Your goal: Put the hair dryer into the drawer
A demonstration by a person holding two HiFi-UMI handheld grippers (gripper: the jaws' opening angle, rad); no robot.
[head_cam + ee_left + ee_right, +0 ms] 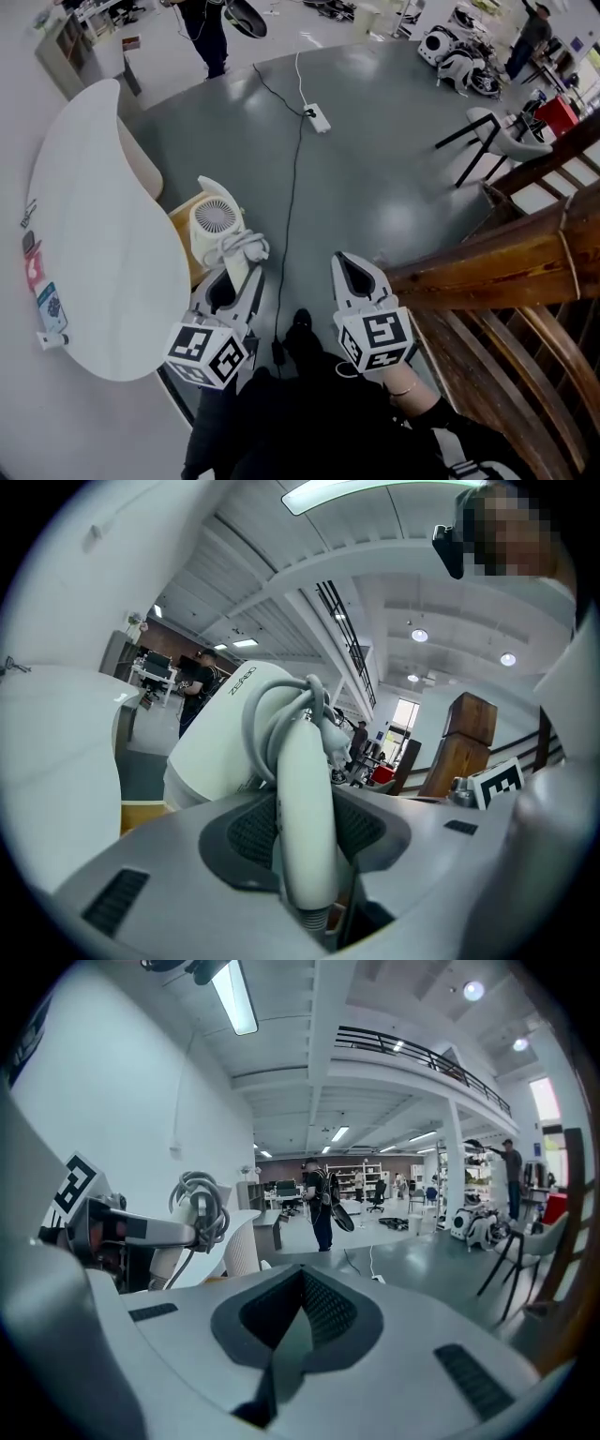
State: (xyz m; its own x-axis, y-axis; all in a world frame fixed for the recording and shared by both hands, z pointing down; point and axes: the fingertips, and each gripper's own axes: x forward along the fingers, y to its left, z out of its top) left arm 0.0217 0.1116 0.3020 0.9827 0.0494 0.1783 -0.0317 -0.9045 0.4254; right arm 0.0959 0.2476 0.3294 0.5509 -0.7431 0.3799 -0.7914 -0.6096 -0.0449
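L tongs (239,274) are clamped on the handle of the white hair dryer (218,220), pads pressing it from both sides; the left gripper view shows the handle upright between the jaws w/ the grey cord (281,710) wound in loops round its top. The dryer's fat body points away from the person, round rear grille facing up in the head view. It's held in the air just beside the curved edge of the white desk (94,234), over a tan wooden piece (183,225) tucked against that desk (whether that's the drawer, can't tell).

R tongs (349,262) hang beside the L ones, apart from the dryer, tips together and nothing between them.

Below: grey floor (394,178) w/ a black cable running to a white power strip (319,118). A wooden railing (487,272) runs along the R side. A person (206,28) stands far off at the top of the head view.
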